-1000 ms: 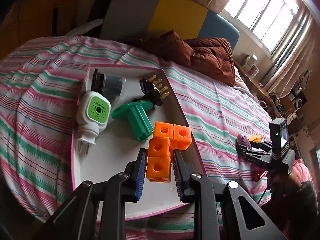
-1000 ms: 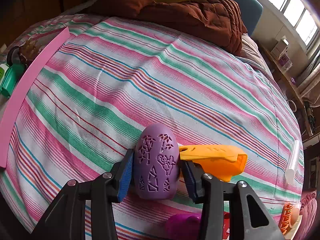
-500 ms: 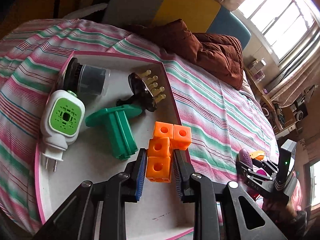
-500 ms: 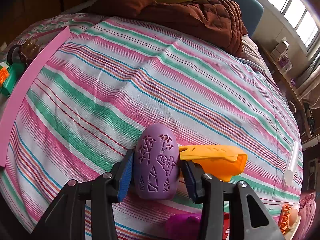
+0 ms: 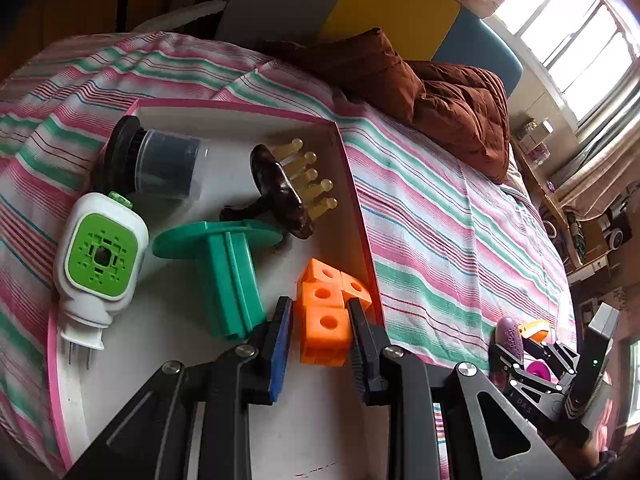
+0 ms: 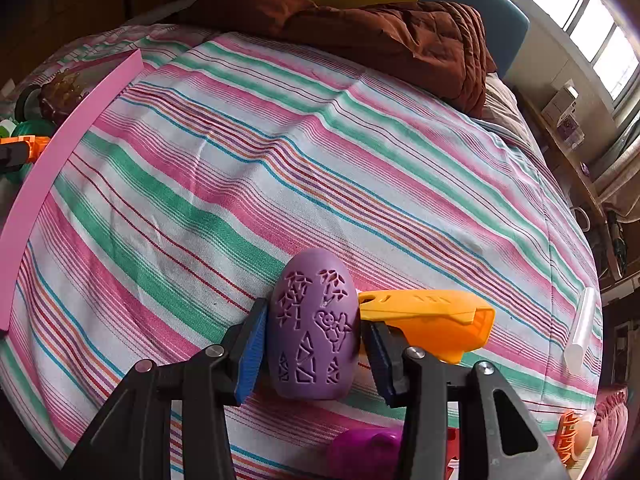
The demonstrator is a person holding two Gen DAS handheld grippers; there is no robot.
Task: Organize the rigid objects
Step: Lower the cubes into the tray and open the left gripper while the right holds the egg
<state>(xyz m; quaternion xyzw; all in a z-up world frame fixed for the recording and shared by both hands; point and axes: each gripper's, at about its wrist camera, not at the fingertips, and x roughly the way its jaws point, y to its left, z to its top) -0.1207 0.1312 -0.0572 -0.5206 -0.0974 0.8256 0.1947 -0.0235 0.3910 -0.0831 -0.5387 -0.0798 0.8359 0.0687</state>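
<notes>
Two tools in play. Left tool is clamped on the orange plastic block of joined, holed cubes, held low over the white pink-rimmed tray near its right wall, close beside the green plastic spool. Right tool grips the purple carved plastic egg on the striped bed cover, touching the orange plastic clip.

Risks, as judged: the block could catch the tray wall or nudge the spool on release; lifting the egg may drag the clip along.
</notes>
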